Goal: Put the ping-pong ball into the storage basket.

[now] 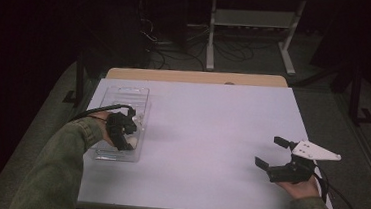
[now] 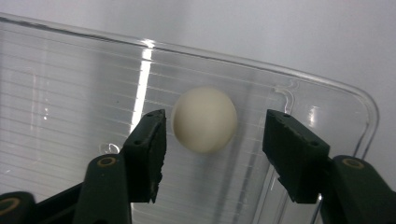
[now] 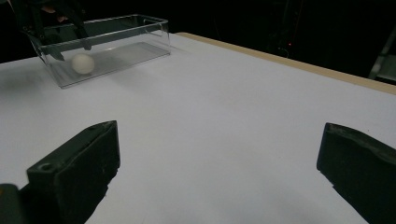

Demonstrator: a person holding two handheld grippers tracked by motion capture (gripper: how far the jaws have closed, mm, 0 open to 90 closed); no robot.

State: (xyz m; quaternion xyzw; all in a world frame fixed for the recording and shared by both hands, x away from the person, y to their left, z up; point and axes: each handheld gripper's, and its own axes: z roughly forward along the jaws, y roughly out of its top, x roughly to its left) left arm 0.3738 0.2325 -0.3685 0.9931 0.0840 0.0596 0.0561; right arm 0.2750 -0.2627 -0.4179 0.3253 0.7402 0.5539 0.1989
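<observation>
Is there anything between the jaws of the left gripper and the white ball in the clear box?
Nothing visible. The left gripper reaches into the clear box from above, and its jaws stand open on either side of the white ball, with only small bare gaps between.

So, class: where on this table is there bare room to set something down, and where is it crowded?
Free: the white table between the clear box and the right gripper, plus the far strip. Crowded: the left edge, where the left gripper hangs over the ball.
</observation>
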